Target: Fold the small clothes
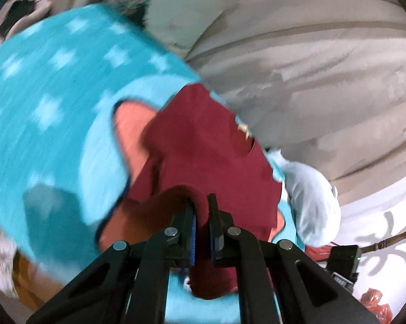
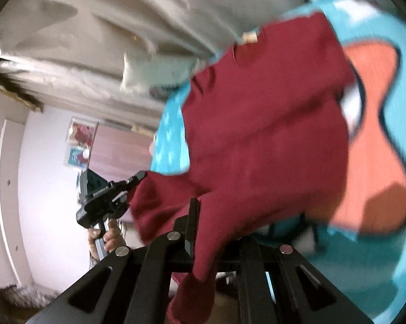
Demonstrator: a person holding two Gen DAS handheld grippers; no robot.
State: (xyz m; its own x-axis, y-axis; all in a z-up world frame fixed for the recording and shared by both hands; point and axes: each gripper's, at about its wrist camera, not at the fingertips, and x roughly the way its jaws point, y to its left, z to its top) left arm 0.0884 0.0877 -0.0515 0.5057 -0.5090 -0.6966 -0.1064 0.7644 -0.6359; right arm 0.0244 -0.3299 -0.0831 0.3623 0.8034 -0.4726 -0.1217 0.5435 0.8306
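A short white line of print stood on the side of the left gripper (image 2: pixel 138 179) in the right wrist view, too blurred to read, and no other text could be read anywhere.

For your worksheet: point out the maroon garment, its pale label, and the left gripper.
maroon garment (image 2: pixel 270 135): right wrist view, middle of cloth.
pale label (image 2: pixel 250 37): right wrist view, on tag.
left gripper (image 1: pixel 201 210): left wrist view, between fingertips.
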